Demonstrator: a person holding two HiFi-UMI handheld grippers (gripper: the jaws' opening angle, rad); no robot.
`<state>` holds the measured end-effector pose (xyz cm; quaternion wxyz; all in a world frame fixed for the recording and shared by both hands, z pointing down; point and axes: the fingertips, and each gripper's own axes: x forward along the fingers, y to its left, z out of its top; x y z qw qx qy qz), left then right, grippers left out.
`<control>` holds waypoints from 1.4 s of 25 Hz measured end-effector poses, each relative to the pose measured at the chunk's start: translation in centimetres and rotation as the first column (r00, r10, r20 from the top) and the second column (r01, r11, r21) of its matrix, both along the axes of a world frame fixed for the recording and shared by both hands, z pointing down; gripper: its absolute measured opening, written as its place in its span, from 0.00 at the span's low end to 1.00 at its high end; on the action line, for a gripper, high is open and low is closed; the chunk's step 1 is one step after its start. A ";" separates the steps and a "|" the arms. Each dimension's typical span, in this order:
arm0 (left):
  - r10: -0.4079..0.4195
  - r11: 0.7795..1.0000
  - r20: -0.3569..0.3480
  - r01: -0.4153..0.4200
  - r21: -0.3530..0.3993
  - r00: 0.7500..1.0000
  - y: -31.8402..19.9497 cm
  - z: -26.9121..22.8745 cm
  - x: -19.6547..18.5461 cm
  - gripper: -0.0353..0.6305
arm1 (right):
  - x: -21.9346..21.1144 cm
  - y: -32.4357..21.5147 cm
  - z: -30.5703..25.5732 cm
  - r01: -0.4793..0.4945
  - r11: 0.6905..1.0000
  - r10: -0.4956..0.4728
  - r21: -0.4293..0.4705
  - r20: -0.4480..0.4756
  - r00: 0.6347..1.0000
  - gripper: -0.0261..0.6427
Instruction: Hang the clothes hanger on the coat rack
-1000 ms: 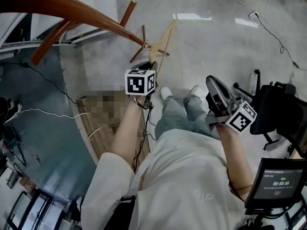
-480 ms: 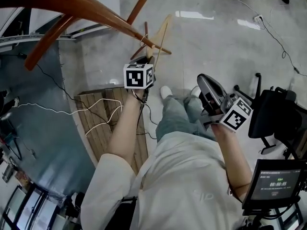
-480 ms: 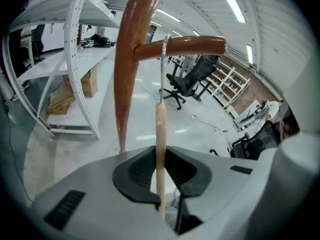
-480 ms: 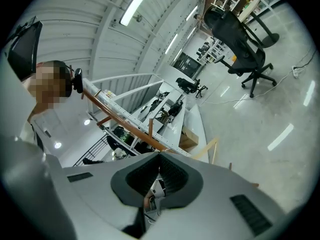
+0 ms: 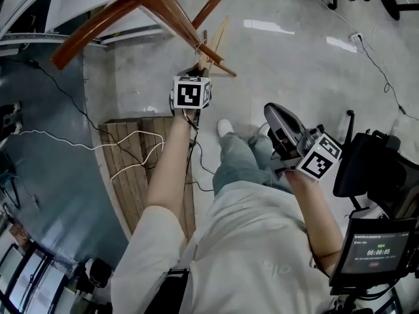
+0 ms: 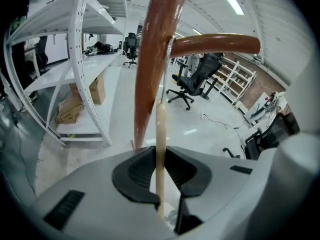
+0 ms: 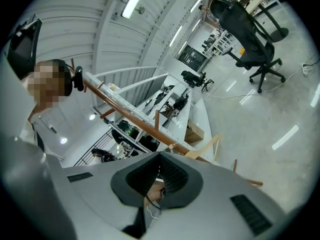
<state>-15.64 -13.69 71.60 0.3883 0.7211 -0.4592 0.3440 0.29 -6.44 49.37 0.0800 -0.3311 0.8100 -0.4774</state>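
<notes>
Left tool (image 6: 161,171): grey moulded shell, black ribbed pads clamped narrow on a slim pale wooden bar of the clothes hanger (image 6: 160,134); a black-and-white marker cube (image 5: 192,93) tops it in the head view

Clothes hanger (image 5: 219,41): light unvarnished wood, triangular frame, thin metal hook; held raised off the floor against a limb of the coat rack (image 5: 163,2); whether the hook sits over the limb cannot be told

Coat rack (image 6: 155,49): glossy reddish-brown wood, round tapering section, curved limbs and a blunt-ended peg

Right tool (image 7: 161,156): same grey shell, black pads drawn together on nothing; held well apart from the hanger, which shows beyond it (image 7: 205,148) beside the rack's limb (image 7: 125,115); in the head view it sits low at the right (image 5: 272,113)

Surroundings: pale polished floor (image 5: 294,64) with light reflections; slatted wooden pallet (image 5: 141,169) crossed by a white cable (image 5: 124,139); white metal shelving (image 6: 65,59); black office chair (image 7: 250,29); small dark monitor (image 5: 376,247)
</notes>
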 end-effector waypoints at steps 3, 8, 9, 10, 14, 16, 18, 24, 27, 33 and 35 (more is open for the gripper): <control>-0.017 0.999 0.029 0.016 0.036 0.999 -0.2 0.1 -0.5 0.14 | -0.2 0.0 0.0 0.011 1.000 -0.011 -0.001 0.000 1.000 0.05; -0.054 0.989 0.058 0.046 0.139 0.997 -0.3 -1.5 -1.6 0.17 | -0.5 0.2 -0.1 0.037 0.999 -0.037 0.001 0.006 0.999 0.05; -0.057 0.986 0.068 0.046 0.162 0.996 -0.3 -1.9 -1.9 0.19 | -0.7 0.2 0.0 0.044 0.999 -0.044 0.001 0.006 0.999 0.05; -0.058 0.983 0.081 0.043 0.181 0.995 -0.2 -2.3 -2.2 0.20 | -0.7 0.3 0.0 0.051 0.999 -0.051 0.001 0.007 0.999 0.05; -0.065 0.968 0.149 0.027 0.248 0.987 0.5 -3.8 -3.2 0.22 | -1.1 0.5 0.0 0.080 0.997 -0.081 0.006 0.010 0.997 0.05; -0.095 0.959 0.155 0.049 0.279 0.983 1.3 -5.6 -3.9 0.22 | -1.6 0.7 -0.9 0.099 0.995 -0.099 0.015 0.013 0.995 0.05; -0.149 0.943 0.138 0.099 0.317 0.979 2.4 -8.4 -4.9 0.22 | -2.2 1.0 -2.5 0.125 0.992 -0.126 0.033 0.019 0.992 0.05; -0.308 0.845 0.029 0.259 0.469 0.951 5.4 -16.1 -6.8 0.22 | -3.8 1.0 -4.2 0.211 0.974 -0.216 0.084 0.056 0.975 0.05; -0.348 0.800 0.000 0.298 0.520 0.937 7.3 -20.2 -7.0 0.22 | -4.6 1.2 -5.5 0.252 0.961 -0.262 0.111 0.083 0.961 0.05; -0.428 0.744 0.040 0.328 0.582 0.903 12.6 -28.5 -6.8 0.09 | -6.2 2.9 -10.2 0.326 0.929 -0.351 0.176 0.136 0.926 0.05; -0.445 0.721 0.022 0.343 0.602 0.895 14.0 -30.1 -6.2 0.06 | -6.6 3.4 -11.0 0.340 0.920 -0.371 0.195 0.155 0.915 0.05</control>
